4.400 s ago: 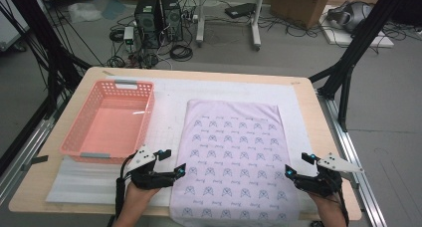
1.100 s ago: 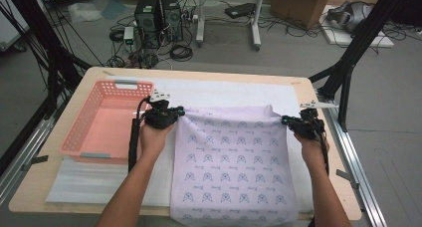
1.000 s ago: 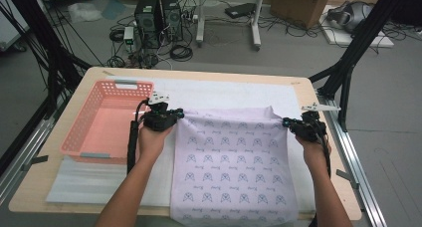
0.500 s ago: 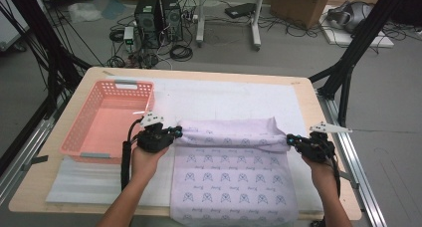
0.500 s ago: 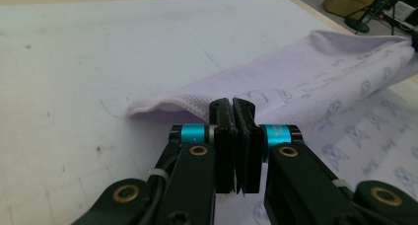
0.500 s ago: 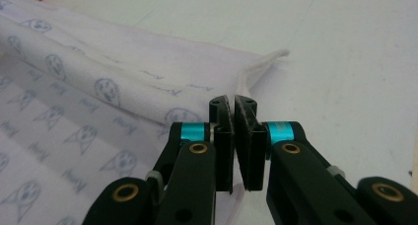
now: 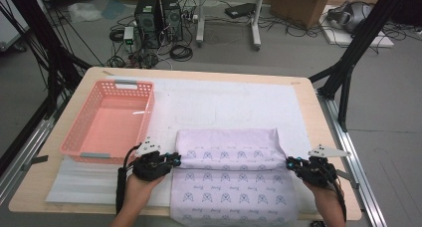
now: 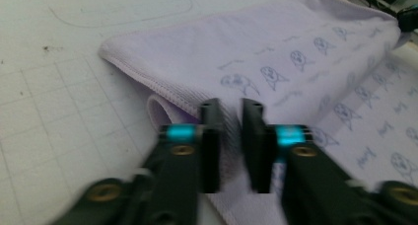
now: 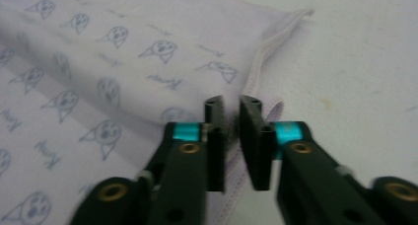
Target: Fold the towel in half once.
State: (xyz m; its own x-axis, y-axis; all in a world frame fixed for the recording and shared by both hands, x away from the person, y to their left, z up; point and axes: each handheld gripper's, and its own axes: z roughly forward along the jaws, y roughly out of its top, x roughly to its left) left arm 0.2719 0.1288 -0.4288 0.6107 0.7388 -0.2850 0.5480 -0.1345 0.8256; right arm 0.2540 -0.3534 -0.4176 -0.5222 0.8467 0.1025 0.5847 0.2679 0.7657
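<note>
**Far edge folded forward, both grippers letting go**

The bench [image 7: 209,75] carries a white gridded mat [image 7: 234,102], and on it, at lower centre of the high view, lies the lilac printed towel [image 7: 234,187]. A second ago its far edge was held up near the middle of the mat; now that edge lies folded toward the person, a doubled band across the towel's upper part, its free edge level with the grippers. The near end of the towel hangs at the bench's front edge. I judge the first fold as laid, with a further fold or a transfer to come.

The pink plastic basket [image 7: 107,122] stands at middle left, empty, apart from the towel.

Both forearms enter from the bottom edge, hands low over the bench. The left gripper [image 7: 175,160] sits at the towel's left edge, the right gripper [image 7: 290,162] at its right edge. In each gripper view the jaws have just been opening: they stand slightly apart, the folded hem between them but no longer pinched, so the cloth rests on its own.
</note>
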